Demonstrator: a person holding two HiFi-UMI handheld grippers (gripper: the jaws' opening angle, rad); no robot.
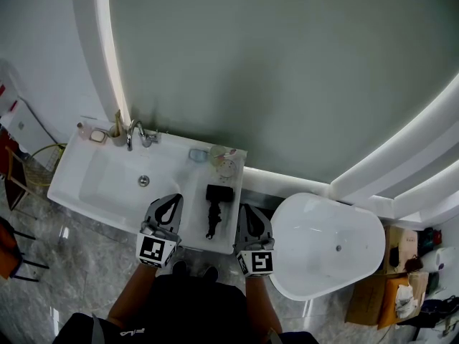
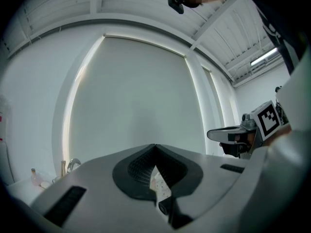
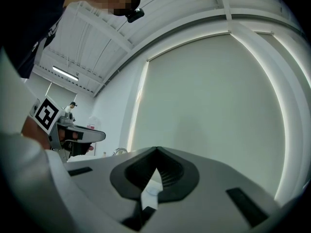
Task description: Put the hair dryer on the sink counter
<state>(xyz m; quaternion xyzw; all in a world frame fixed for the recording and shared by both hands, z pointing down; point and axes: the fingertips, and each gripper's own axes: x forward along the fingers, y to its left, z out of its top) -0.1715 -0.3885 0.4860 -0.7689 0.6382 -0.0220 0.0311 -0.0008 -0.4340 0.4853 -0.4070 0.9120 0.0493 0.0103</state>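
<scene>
The black hair dryer (image 1: 214,210) lies on the white sink counter (image 1: 190,213), right of the basin, with its handle toward me. My left gripper (image 1: 172,200) hovers just left of it and my right gripper (image 1: 247,211) just right of it, past the counter's edge. Neither touches the dryer. In the left gripper view the left gripper (image 2: 155,146) has its jaws meeting at the tips, with nothing held. In the right gripper view the right gripper (image 3: 156,149) is likewise shut and empty. Both point up at the large mirror.
A faucet (image 1: 136,132), a cup (image 1: 117,130) and a small bottle (image 1: 84,129) stand behind the basin (image 1: 115,185). A round item (image 1: 224,160) sits at the counter's back right. A white bathtub (image 1: 326,246) is to the right, with cardboard boxes (image 1: 398,282) beyond it.
</scene>
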